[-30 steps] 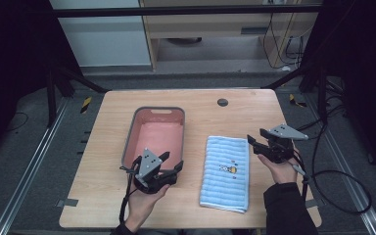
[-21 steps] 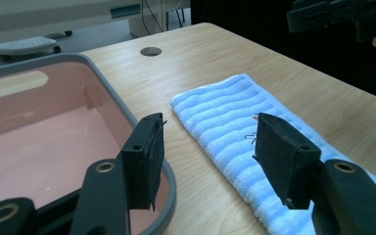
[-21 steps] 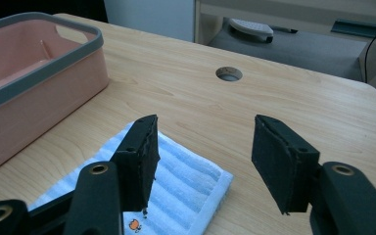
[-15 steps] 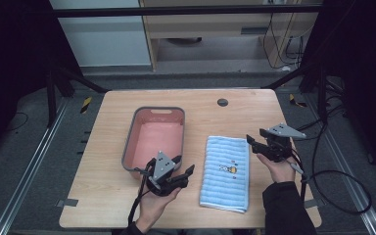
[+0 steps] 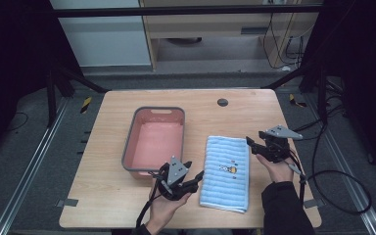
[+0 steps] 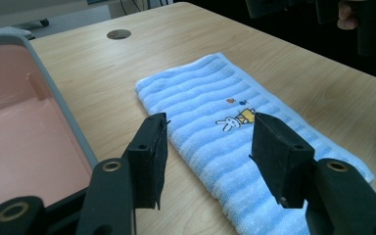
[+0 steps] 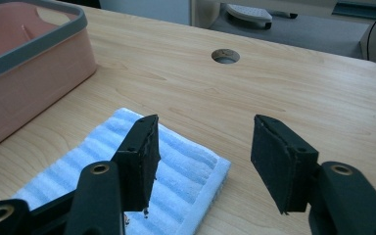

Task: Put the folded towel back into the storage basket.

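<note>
Your left gripper [image 5: 186, 182] hovers over the near half of the light wooden table [image 5: 103, 161], between the pink rectangular plastic basin with a grey rim [image 5: 155, 141] and the folded light-blue striped towel with a small rabbit print [image 5: 226, 171]. Its jaws stand apart and have just been closing a little; in the left gripper view [image 6: 208, 142] the towel's left edge [image 6: 235, 142] lies below and between them, and the pads press on nothing.

Your right gripper [image 5: 267, 145] hangs just beside the towel's far right corner. Its jaws are likewise parted, grasping nothing: in the right gripper view [image 7: 203, 154] the left jaw stands over the towel's corner [image 7: 176, 171] and the right jaw over bare wood.

The towel lies flat on the table, its long side running away from you, just right of the basin [image 6: 34, 147] and apart from it. A round dark cable hole [image 5: 223, 102] sits near the table's far edge, beyond the towel.
</note>
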`<action>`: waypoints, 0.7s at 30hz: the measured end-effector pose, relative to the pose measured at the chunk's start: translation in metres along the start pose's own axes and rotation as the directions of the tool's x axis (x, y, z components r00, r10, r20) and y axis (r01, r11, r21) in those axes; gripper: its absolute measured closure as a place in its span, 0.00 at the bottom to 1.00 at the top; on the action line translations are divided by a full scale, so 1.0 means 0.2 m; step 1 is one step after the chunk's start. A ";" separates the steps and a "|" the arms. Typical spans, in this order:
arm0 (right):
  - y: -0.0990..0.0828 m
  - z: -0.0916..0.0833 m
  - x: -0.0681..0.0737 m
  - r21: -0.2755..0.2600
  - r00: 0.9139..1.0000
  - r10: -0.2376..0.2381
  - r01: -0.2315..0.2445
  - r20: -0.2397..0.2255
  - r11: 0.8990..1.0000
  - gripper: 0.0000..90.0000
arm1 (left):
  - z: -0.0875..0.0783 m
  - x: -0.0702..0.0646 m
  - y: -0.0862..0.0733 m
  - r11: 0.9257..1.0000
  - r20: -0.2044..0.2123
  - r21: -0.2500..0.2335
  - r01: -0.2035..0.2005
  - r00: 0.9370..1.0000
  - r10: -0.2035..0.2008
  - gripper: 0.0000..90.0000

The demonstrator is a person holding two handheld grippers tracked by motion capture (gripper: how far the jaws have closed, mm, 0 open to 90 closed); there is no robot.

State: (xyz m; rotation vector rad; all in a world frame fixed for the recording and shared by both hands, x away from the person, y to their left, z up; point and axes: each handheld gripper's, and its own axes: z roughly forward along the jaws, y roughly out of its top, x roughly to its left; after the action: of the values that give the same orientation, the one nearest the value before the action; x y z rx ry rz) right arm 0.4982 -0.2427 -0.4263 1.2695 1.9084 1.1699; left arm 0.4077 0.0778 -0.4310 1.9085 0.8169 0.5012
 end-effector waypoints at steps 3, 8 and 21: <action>-0.02 0.02 -0.01 0.012 1.000 0.012 -0.012 0.003 1.000 0.49 | 0.02 -0.01 -0.02 1.000 0.003 0.011 0.000 1.000 0.000 0.53; -0.05 0.04 -0.02 0.019 1.000 0.030 -0.030 -0.006 0.999 0.50 | 0.05 -0.03 -0.04 1.000 0.009 0.029 -0.004 1.000 0.004 0.55; -0.13 0.14 -0.02 0.106 1.000 -0.011 0.010 0.007 0.994 0.53 | 0.16 -0.06 -0.11 0.995 0.013 0.092 -0.028 1.000 0.027 0.56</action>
State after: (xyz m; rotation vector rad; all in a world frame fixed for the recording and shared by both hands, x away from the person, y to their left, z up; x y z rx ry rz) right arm 0.5124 -0.2414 -0.4619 1.3157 1.9920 1.0699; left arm 0.4118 0.0564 -0.4651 2.0082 0.8200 0.4754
